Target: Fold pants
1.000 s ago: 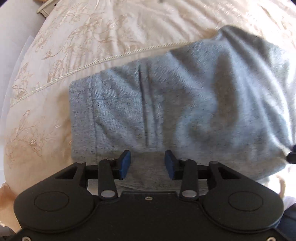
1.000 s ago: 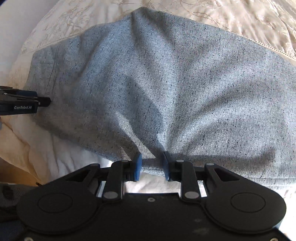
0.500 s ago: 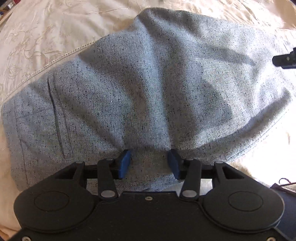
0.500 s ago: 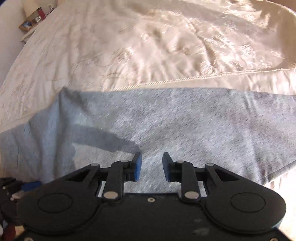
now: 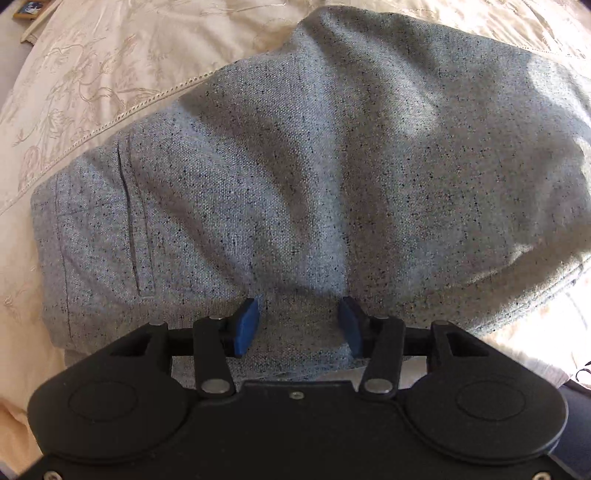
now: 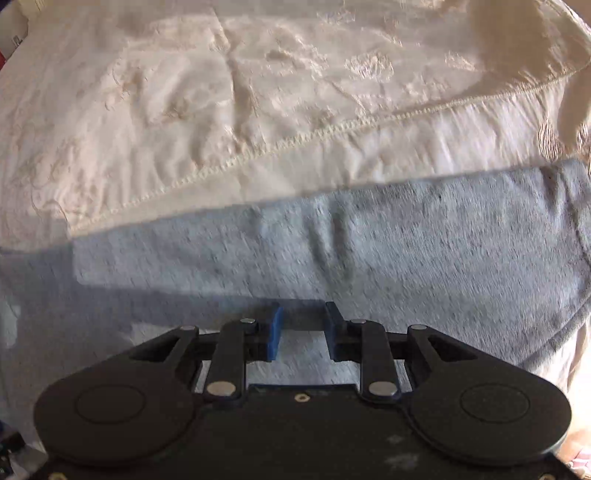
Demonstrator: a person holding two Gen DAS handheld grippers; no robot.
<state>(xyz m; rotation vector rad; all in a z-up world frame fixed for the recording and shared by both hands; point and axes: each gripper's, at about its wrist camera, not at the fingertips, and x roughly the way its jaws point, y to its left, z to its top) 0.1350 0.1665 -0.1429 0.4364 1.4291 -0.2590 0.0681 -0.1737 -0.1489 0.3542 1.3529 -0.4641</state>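
The grey speckled pants (image 5: 314, 177) lie folded in a rumpled bundle on the cream bedspread (image 5: 92, 74), with a pocket slit at the left. My left gripper (image 5: 299, 325) is open just above the near edge of the pants, holding nothing. In the right wrist view the pants (image 6: 369, 251) fill the lower half, blurred by motion. My right gripper (image 6: 303, 330) is open over the cloth, its blue pads apart and empty.
The embroidered bedspread (image 6: 258, 92) with a corded seam stretches beyond the pants. A small framed object (image 5: 29, 9) sits at the far top left past the bed. A dark area shows at the lower right edge of the left wrist view.
The right gripper has swung across the pants toward their far edge, and the bedspread now fills its upper view. The left gripper has shifted slightly and stays open over the near edge.
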